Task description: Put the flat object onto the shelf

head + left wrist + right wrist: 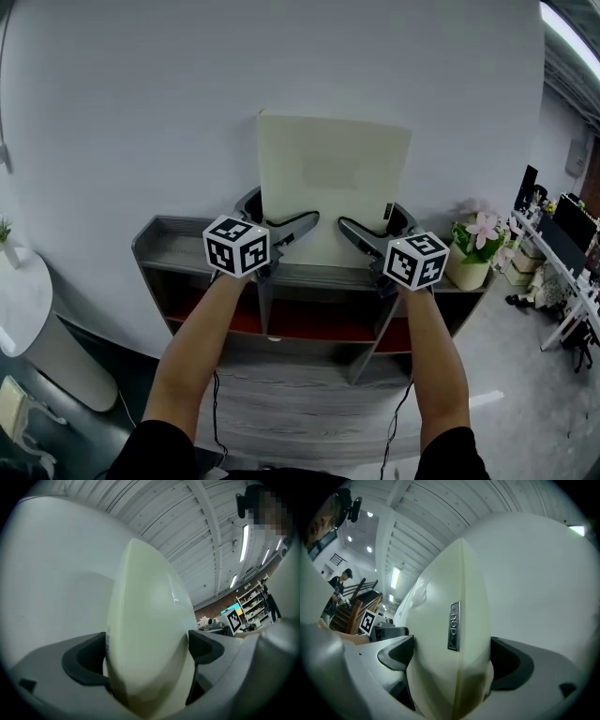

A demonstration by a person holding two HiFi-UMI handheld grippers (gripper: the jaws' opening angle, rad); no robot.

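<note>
Cream panel (pixel 333 187) stands upright on edge above the shelf (pixel 178 246), its broad face flat to the white wall (pixel 141 112) behind the shelf. Left gripper (pixel 277 217) takes its lower left corner and right gripper (pixel 380 225) its lower right, both just over the shelf top. Left gripper view: panel (pixel 145 639) fills the gap, with both dark fingers (pixel 82 660) pressed against its two faces, a firm pinch. Right gripper view: same pinch, fingers (pixel 511 665) clamped either side of the panel (pixel 450 644). A small metal badge (pixel 453 625) sits on the panel's edge above that grip, its print too blurred to read. Head view: panel's bottom edge sits level with the shelf top, between the two marker cubes; cannot tell whether it touches. The shelf is grey with a raised rim along its top. Its compartments lie below the grippers, split by slanted uprights and floored with red boards (pixel 319 328). Flowerpot (pixel 473 253) with pink blooms at the shelf's right end.
</note>
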